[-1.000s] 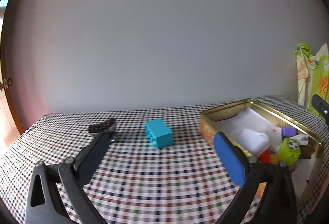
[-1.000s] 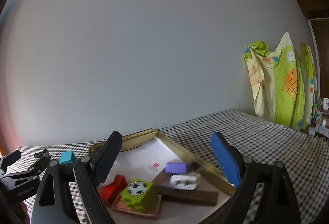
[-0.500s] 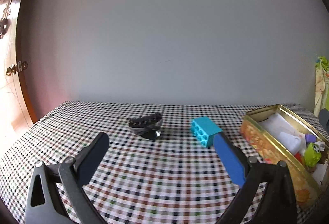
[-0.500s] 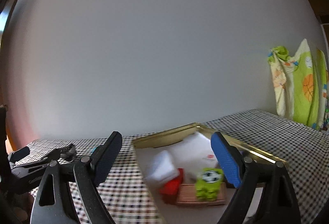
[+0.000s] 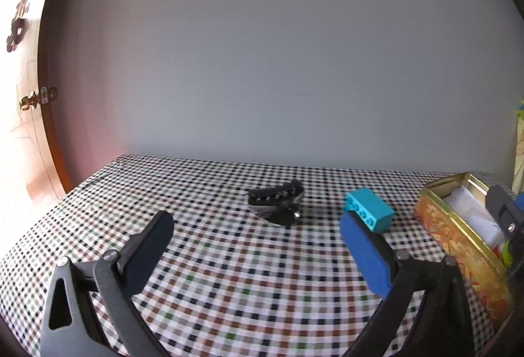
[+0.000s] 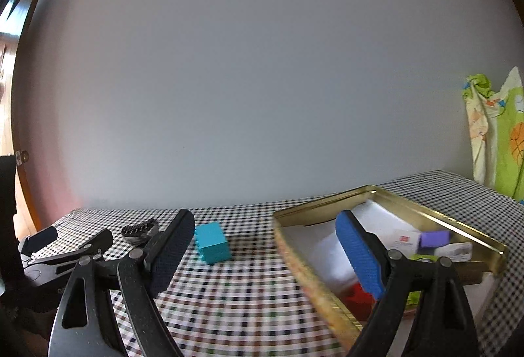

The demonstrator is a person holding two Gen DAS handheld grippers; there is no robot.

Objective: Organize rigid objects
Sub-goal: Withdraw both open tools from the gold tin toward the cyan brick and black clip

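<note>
Checked tablecloth (image 5: 229, 275) holds teal block (image 5: 370, 213) beside gold tin (image 6: 327, 275).

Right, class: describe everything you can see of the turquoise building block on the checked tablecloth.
The turquoise building block is a hard-looking plastic brick lying on its side, round studs facing sideways. It rests on the checked tablecloth, between the black hair clip and the gold tin, touching neither. No tongs hold it.
</note>
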